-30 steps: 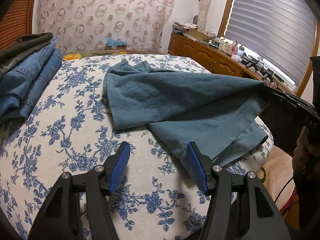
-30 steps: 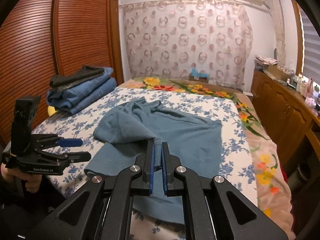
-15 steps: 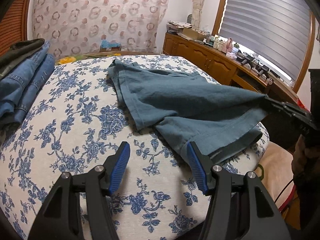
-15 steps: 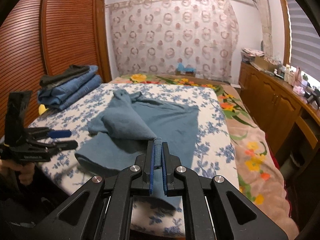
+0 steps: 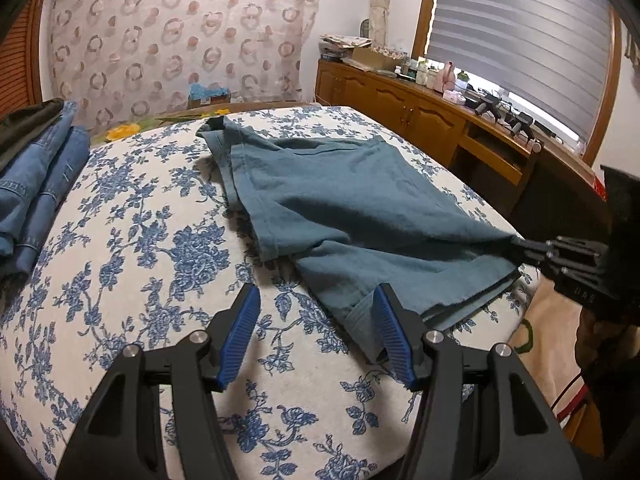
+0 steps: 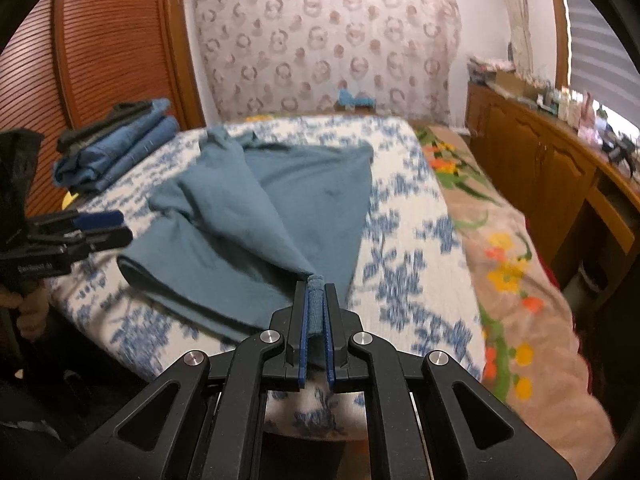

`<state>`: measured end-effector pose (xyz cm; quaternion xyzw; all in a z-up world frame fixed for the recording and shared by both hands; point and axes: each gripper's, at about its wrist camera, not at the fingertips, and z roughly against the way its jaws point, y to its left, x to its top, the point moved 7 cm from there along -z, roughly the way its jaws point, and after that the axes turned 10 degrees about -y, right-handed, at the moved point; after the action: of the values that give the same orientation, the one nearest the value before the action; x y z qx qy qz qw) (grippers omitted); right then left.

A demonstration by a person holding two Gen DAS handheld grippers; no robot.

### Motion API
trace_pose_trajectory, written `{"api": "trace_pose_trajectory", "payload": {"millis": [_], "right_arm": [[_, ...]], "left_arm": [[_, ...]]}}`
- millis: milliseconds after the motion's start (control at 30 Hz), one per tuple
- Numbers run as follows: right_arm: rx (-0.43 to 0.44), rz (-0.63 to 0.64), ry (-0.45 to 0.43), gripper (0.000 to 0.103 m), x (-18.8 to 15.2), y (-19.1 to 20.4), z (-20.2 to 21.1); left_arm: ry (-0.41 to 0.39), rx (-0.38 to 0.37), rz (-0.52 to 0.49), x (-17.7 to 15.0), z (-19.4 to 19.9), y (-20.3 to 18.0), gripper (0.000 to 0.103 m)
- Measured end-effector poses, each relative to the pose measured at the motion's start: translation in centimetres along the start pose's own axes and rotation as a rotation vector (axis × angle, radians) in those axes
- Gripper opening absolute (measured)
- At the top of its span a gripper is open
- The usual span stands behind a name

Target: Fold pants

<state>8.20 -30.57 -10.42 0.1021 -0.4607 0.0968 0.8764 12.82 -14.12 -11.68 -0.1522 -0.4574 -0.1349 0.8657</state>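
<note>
Barely legible print on the gripper bodies

White lettering on the side of the left gripper point(image 6: 102, 227), too blurred to read; pale letters on the body of the right gripper point(image 5: 516, 249), roughly "D A S", upside down and uncertain

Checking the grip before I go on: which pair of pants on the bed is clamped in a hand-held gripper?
The teal pants, spread mid-bed; the right hand-held gripper pinches their edge. The folded blue jeans sit stacked, untouched.
</note>
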Motion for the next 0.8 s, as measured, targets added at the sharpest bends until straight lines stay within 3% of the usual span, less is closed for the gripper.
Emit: {"api": "trace_pose_trajectory", "payload": {"millis": [333,533,667,800], "right_arm": [[0.024,-0.019,0.014,0.004,-0.6,0.3,0.8],[0.018,-0.031,0.03,0.004,-0.9,0.1,0.3],[0.027,-0.035,0.035,0.004,-0.7,0.0,0.3],[0.007,-0.023,0.03,0.01,-0.5,-0.2,0.7]], "left_arm": [[-0.002,-0.008,-0.015,0.5,-0.7,-0.4,0.058],[0.072,-0.004,-0.022,-1.1,-2.0,-0.1,0.058],[0.071,-0.016,-0.014,-1.3,-1.7,-0.1,0.059],[0.067,-0.032,0.01,-1.7,-1.3,0.1,0.059]]}}
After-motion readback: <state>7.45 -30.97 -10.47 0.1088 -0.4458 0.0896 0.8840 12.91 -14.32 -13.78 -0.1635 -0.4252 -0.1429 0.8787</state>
